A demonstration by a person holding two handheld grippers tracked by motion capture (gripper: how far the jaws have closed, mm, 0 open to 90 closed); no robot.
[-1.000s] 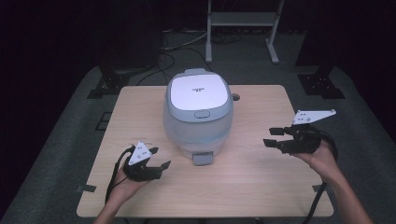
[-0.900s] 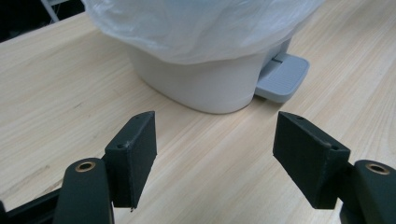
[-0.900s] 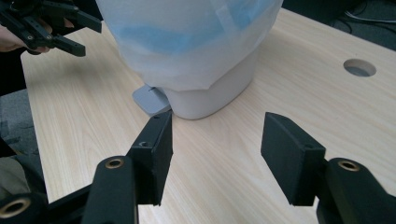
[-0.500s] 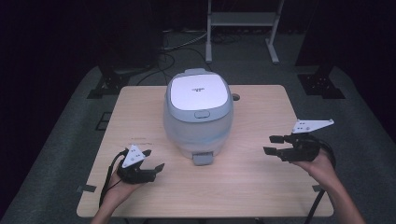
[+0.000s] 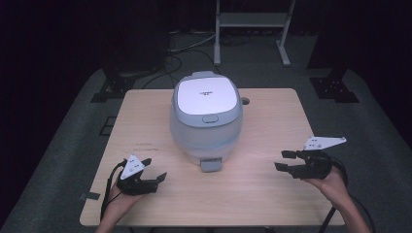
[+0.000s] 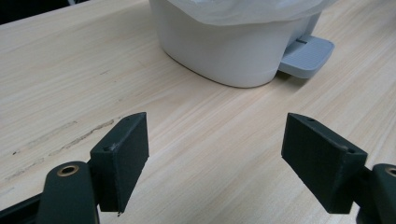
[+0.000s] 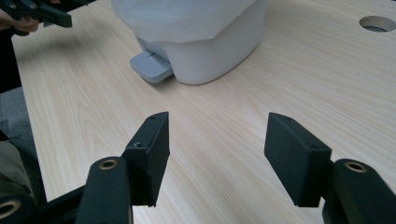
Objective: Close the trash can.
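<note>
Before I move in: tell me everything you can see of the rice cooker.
The rice cooker stands upright near the middle of the wooden table, its base flat on the wood. It looks like smooth plastic: a pale, rounded body and a flat white lid in a grey rim, shut, with small dark print. A grey latch button sits at the lid's front edge. A ribbed grey tab juts from the base toward the person, resting on the table. Nothing else touches it; both grippers are apart from it.

We see a small dark line of print on the white lid (image 5: 206,95) of the rice cooker (image 5: 206,127), too small for us to read.
</note>
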